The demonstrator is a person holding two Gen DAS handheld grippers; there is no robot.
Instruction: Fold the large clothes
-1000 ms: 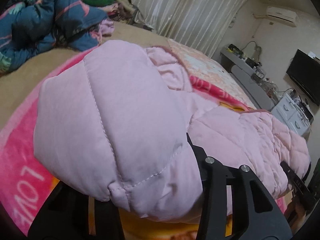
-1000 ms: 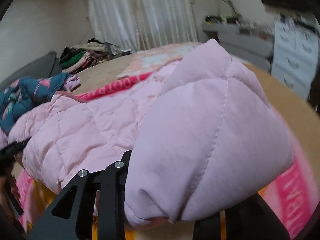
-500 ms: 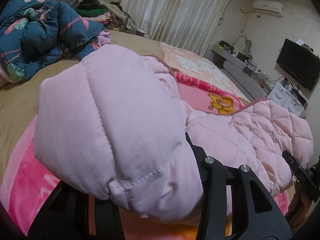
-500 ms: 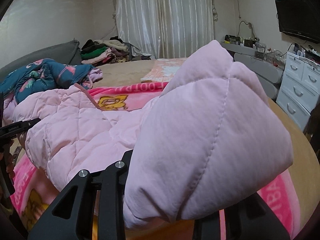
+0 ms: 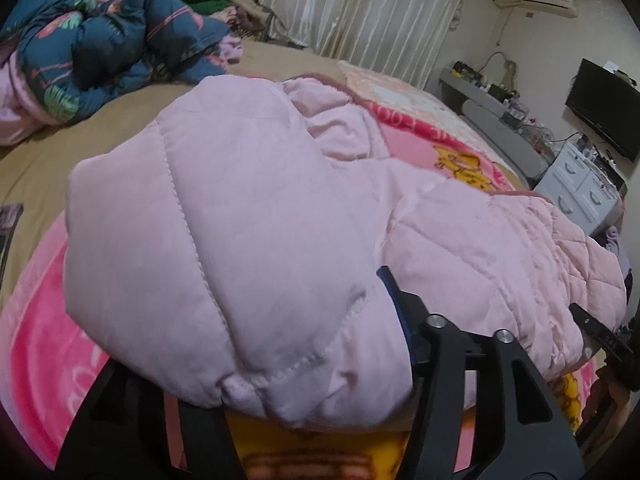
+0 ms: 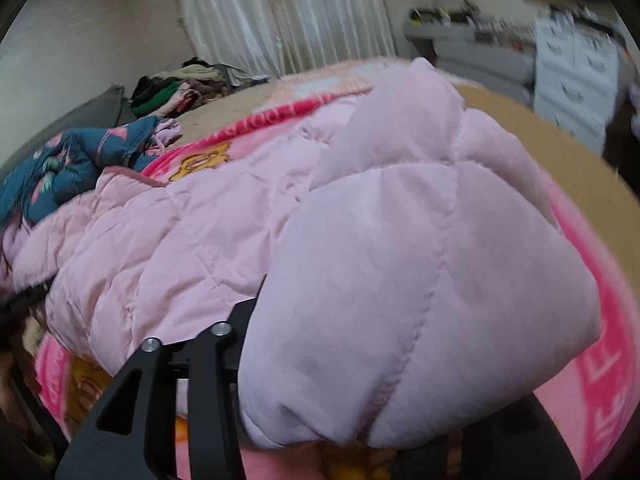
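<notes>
Pink cartoon blanket (image 5: 32, 344) on the bed; crumpled blue floral quilt (image 5: 104, 40) beyond (white curtains (image 5: 360, 12) behind).

Both grippers — left gripper (image 5: 276, 396), right gripper (image 6: 384, 412) — have matte black, cut-out fingers pinned with silver screws.

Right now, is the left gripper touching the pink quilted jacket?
Touching. In the left wrist view the pink quilted jacket bulges between the opening jaws of the left gripper and lies against the right finger.
</notes>
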